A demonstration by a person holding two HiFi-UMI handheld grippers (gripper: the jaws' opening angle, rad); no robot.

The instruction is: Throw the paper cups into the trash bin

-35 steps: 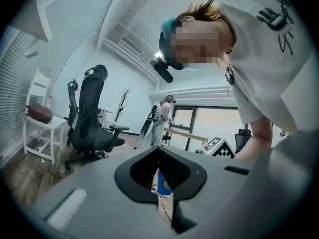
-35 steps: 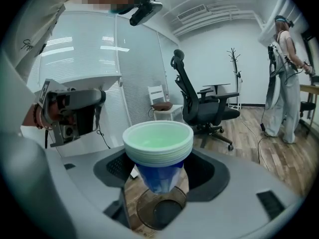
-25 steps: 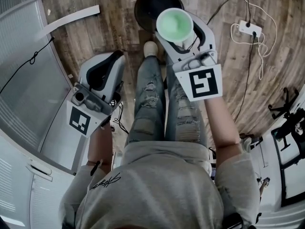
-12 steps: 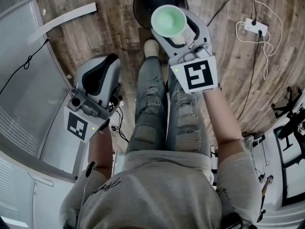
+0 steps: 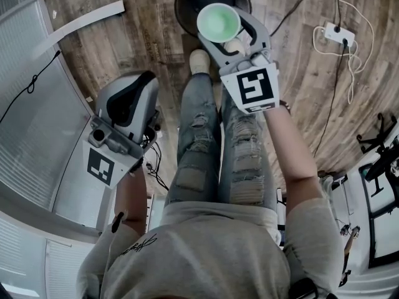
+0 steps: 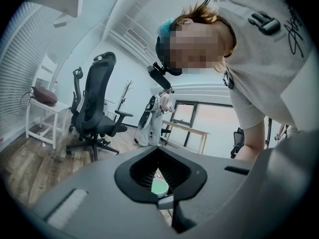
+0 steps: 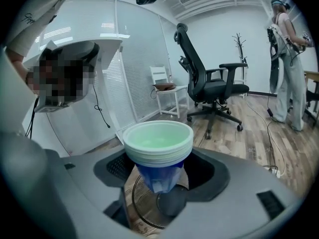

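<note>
The stacked paper cups [image 5: 219, 22], green inside with a blue tapered body, are sitting pinched in the right tool [image 5: 224, 31], directly over the round dark trash bin [image 5: 186, 0] on the wooden plank floor [image 5: 137, 36]. The left tool [image 5: 134, 92] is hanging closed and empty beside the person's ripped jeans [image 5: 198, 136].

- The head view is lit brightly and evenly from above; only soft, faint shadows are cast on the wooden floor [image 5: 143, 48].
- Strong fisheye distortion is seen in every view: straight lines are bowed toward the edges, and both gripper views are ringed by black corners.
- In the left gripper view the window [image 6: 219, 128] is washed out to a pale glow, and a cool teal cast is laid over the room.
- In the right gripper view the paper cups [image 7: 157, 142] are rendered sharply.
</note>
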